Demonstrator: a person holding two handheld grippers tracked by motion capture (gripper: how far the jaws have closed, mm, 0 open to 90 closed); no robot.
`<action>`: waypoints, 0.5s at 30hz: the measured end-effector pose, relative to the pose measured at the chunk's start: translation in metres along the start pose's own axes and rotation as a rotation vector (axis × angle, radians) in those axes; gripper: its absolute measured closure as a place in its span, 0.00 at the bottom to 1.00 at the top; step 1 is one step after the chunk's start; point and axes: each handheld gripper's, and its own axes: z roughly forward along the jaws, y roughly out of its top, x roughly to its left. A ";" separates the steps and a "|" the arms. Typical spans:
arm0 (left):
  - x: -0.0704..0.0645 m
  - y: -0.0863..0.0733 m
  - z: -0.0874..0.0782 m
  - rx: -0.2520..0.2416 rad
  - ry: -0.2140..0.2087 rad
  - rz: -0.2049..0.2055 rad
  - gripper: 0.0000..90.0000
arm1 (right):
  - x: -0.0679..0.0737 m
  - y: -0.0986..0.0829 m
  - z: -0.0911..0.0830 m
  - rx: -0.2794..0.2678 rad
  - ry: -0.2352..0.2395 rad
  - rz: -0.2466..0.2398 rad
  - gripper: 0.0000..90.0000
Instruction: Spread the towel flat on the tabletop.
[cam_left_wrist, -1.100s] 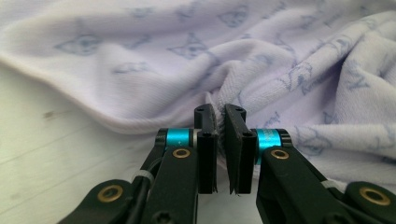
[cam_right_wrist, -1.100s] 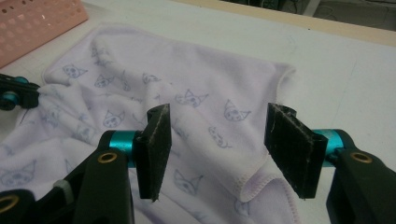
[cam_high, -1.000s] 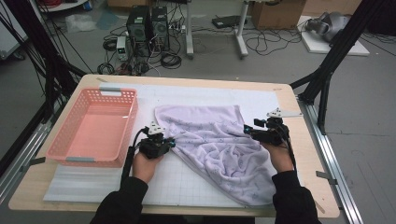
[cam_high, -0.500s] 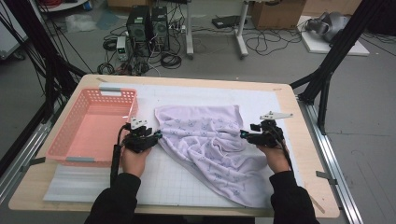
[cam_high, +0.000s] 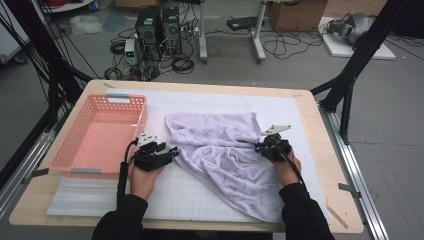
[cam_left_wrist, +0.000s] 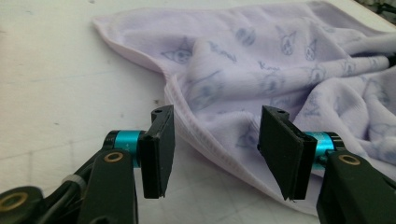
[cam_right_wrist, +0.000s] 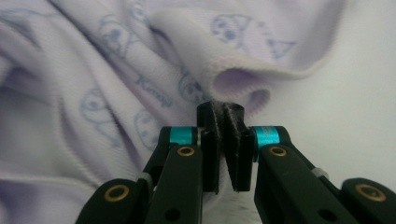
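Pink basket (cam_high: 75, 155) bare inside; left claw (cam_high: 172, 152) agape, right claw (cam_high: 258, 147) pinching lilac cloth (cam_high: 220, 150).

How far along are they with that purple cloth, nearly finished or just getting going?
Just getting going, it seems. The cloth lies rumpled on the table, not folded, and the pink basket holds nothing. In hand: the right claw is shut on the cloth's edge, while the left claw is open, its jaws either side of the hem. Left, probably: gripping that side, then spreading or folding.
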 end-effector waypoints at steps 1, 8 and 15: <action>-0.002 -0.001 0.000 0.004 -0.011 0.001 0.51 | -0.003 -0.001 -0.002 -0.008 -0.038 0.008 0.95; -0.020 -0.005 0.006 0.037 -0.082 0.032 0.52 | -0.033 -0.018 -0.023 -0.042 -0.275 0.076 0.95; -0.043 -0.011 0.021 0.090 -0.127 0.087 0.50 | -0.043 -0.027 -0.031 -0.106 -0.245 0.136 0.85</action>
